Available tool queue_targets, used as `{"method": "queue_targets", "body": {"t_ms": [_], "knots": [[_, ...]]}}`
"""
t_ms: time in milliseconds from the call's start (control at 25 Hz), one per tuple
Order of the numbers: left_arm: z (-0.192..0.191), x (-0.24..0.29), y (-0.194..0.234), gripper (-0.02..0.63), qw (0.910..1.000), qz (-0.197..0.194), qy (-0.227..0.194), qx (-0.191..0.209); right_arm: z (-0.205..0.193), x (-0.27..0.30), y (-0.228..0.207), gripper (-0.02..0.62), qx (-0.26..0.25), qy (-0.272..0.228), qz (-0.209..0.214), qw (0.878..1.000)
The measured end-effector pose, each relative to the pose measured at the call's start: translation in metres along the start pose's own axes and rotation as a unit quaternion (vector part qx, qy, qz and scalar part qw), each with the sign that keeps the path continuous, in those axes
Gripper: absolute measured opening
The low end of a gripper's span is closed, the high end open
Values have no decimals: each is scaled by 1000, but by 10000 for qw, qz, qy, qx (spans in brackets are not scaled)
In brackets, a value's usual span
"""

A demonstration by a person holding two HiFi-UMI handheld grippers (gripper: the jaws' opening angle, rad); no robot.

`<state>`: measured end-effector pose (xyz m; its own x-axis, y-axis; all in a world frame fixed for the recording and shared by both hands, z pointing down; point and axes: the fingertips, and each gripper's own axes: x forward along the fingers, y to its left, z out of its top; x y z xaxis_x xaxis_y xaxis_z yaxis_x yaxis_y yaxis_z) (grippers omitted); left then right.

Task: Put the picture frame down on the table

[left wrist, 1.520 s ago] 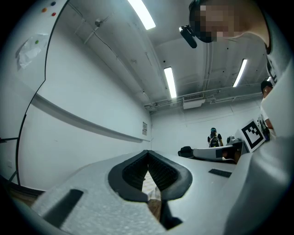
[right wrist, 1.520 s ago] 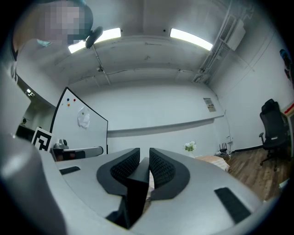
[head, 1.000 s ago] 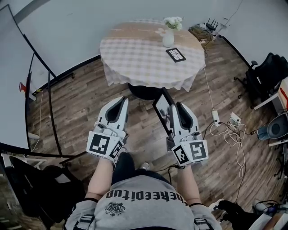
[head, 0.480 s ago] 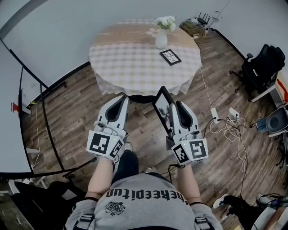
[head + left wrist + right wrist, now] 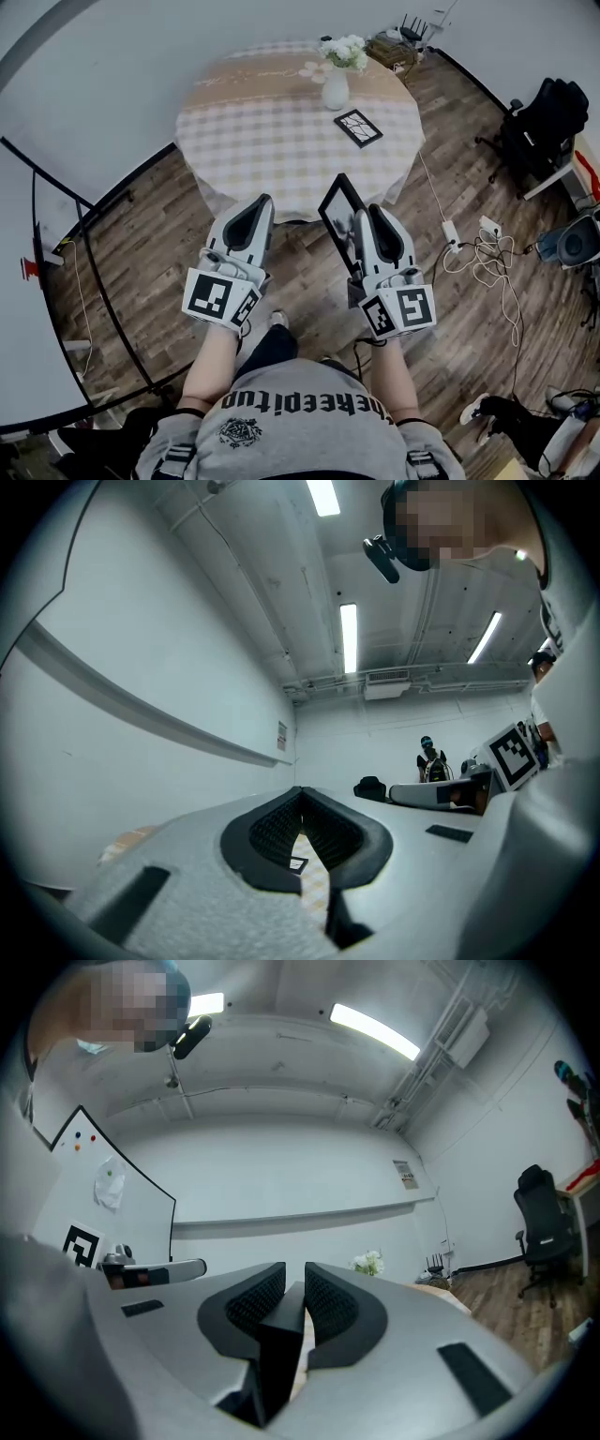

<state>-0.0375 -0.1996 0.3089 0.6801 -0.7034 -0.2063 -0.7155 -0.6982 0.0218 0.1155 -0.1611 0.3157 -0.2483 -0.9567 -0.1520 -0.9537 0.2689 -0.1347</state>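
My right gripper [image 5: 361, 211] is shut on a black picture frame [image 5: 338, 217], which stands on edge and juts up and left from the jaws, just short of the table's near rim. In the right gripper view the frame's dark edge [image 5: 281, 1340] sits clamped between the ribbed pads [image 5: 330, 1305]. My left gripper [image 5: 255, 211] hangs beside it, shut with nothing held; its pads [image 5: 277, 829] meet at the far end and leave a narrow slit. The round table [image 5: 262, 155] has a checked cloth. A second black frame [image 5: 358, 127] lies flat on it.
A white vase of flowers [image 5: 337, 82] stands at the table's far side. Cables and a power strip [image 5: 483, 258] lie on the wood floor at the right. A black office chair [image 5: 548, 117] stands far right. A black-framed whiteboard stand [image 5: 89, 281] is at the left.
The view has closed in on the table, which now sits lower and nearer the grippers. Both grippers keep their pose, the right still clamped on the frame.
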Motion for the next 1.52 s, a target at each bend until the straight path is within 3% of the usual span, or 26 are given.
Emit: {"method": "queue_targets", "body": {"t_ms": [560,920,1520], "knots": [[-10,35,81,15,9992,-390,-50,-100,-21,71,8,69,-86,-32,-517,9986],[-29,66,95,15,9981,-542,43,-279,-36,96,-11,69,-113,153,-702,9974],[-59,140,137,15,9992,-69,175,-364,-84,189,-75,69,193,729,-379,9964]]}}
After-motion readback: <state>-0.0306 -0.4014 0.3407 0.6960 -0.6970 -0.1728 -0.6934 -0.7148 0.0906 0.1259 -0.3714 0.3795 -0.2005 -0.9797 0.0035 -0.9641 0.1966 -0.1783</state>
